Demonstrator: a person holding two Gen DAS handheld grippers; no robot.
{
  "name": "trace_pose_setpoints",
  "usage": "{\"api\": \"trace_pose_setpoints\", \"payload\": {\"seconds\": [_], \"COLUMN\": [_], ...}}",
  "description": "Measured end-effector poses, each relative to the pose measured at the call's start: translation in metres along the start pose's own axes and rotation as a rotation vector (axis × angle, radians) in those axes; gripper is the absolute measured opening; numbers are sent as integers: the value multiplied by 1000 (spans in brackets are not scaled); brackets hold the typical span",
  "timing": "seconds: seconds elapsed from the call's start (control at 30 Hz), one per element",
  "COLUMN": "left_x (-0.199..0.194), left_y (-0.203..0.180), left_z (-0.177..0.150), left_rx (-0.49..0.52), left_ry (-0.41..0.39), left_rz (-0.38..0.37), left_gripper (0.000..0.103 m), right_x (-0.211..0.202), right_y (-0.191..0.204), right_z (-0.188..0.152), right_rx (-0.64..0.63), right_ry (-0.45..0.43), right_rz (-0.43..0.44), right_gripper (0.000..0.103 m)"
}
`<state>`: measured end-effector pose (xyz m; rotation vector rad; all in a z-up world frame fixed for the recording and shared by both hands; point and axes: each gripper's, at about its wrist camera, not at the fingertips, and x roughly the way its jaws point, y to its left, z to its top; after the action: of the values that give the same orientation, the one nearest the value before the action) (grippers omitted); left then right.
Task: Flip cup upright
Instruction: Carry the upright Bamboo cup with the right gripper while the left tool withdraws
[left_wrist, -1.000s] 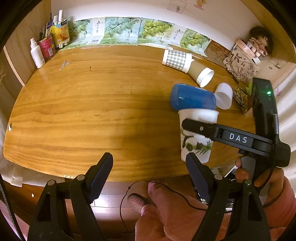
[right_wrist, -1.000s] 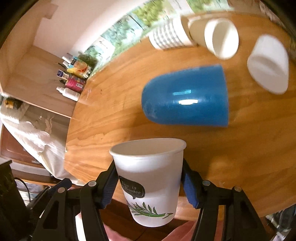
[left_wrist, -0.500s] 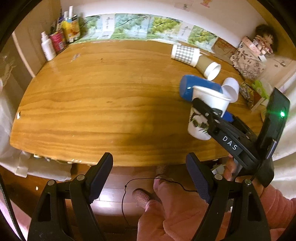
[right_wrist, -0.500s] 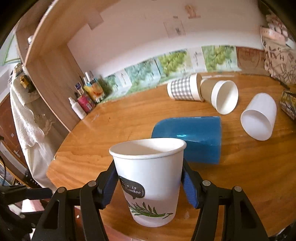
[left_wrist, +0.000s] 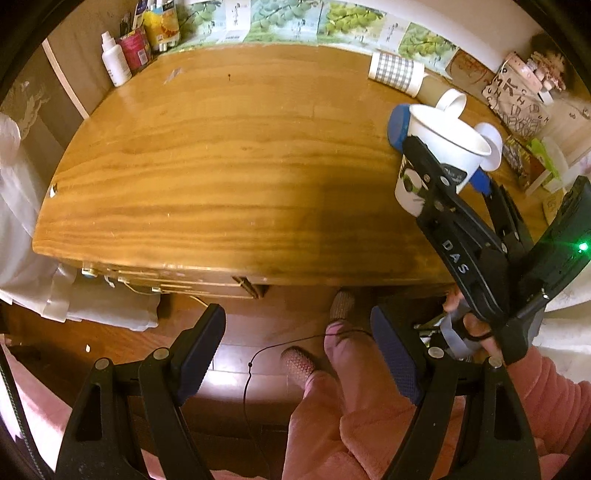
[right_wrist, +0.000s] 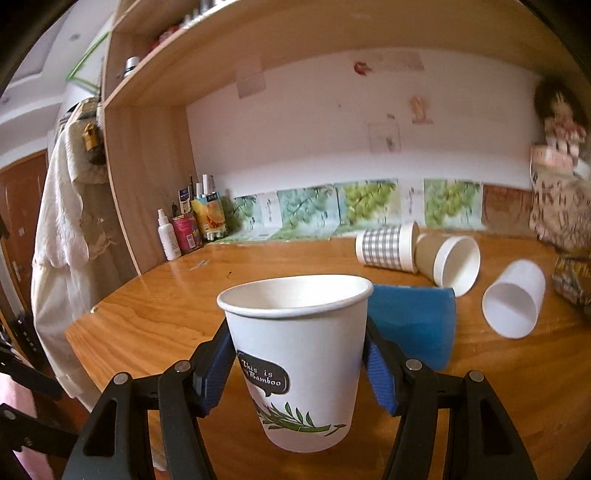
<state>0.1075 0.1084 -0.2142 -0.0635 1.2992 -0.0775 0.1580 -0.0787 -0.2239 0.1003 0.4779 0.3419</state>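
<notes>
My right claw (right_wrist: 299, 363) grips bamboo cup (right_wrist: 295, 354), blue pads (right_wrist: 218, 363) pressed on both its sides. Cup mouth up, roughly upright, over near right part of counter (right_wrist: 166, 306); cannot tell if base touches wood. Blue cup (right_wrist: 413, 325) lies on side just behind it. Checked cup (right_wrist: 388, 247), brown cup (right_wrist: 448, 264), white cup (right_wrist: 515, 302) also on sides, farther right. Bottles (right_wrist: 184, 229) far left. My left claw (left_wrist: 299, 356) spread wide, holding nothing, off counter's near edge, above floor (left_wrist: 258, 332).
</notes>
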Motion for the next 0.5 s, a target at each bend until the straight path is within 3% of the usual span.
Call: {"api": "trace_pose_setpoints", "payload": {"seconds": [0.3, 0.5], "left_x": [9, 9], "left_y": [-5, -7], "left_z": [-9, -11], "left_rx": [19, 32], "left_ry": [41, 43], "left_rz": [-6, -22], "left_gripper": [84, 84], "right_x": [4, 9], "right_y": [11, 7], "right_z": [-15, -18], "right_rx": [-79, -73], "right_ry": [-70, -60], "right_rz": [-53, -72], "right_gripper": [66, 67]}}
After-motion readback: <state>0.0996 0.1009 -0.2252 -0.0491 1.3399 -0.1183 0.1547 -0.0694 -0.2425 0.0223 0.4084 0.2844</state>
